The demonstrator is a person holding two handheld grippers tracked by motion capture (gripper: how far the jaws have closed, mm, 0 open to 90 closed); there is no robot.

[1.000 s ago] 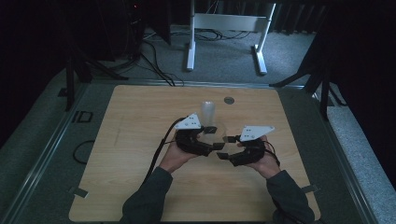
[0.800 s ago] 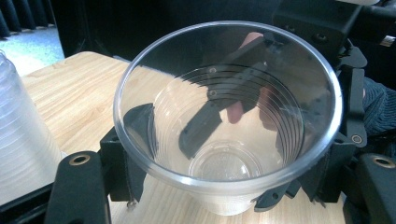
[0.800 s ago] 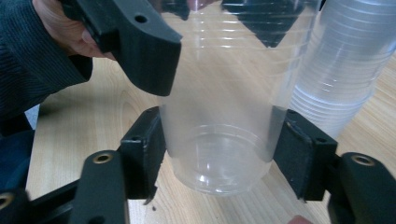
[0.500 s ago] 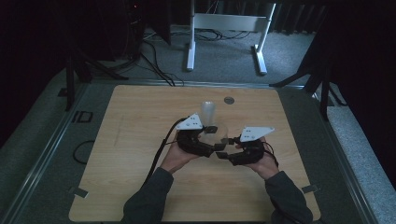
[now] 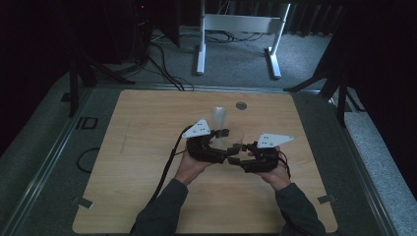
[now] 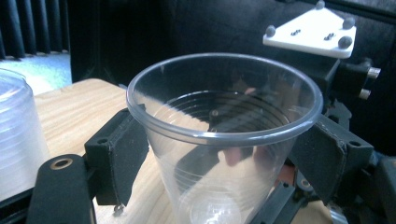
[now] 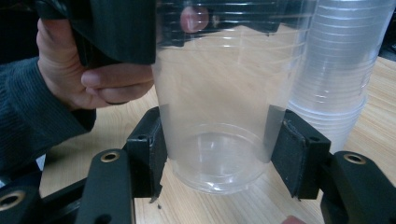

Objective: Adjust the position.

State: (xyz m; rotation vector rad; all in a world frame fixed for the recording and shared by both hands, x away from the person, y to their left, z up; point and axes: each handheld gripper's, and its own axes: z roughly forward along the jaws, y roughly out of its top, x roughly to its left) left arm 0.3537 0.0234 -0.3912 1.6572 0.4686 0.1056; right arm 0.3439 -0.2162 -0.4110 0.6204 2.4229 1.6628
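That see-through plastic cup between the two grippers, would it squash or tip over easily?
Probably both. The clear cup looks thin-walled, so a hard squeeze would likely buckle it. It is empty and tall with a narrow base, so likely light and apt to tip if pushed. Its smooth sides may slip between the right gripper pads.

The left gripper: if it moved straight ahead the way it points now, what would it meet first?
Most likely the clear plastic cup already standing between its jaws. Straight behind the cup is the right gripper, closed on the cup's lower part, though the depth is hard to judge.
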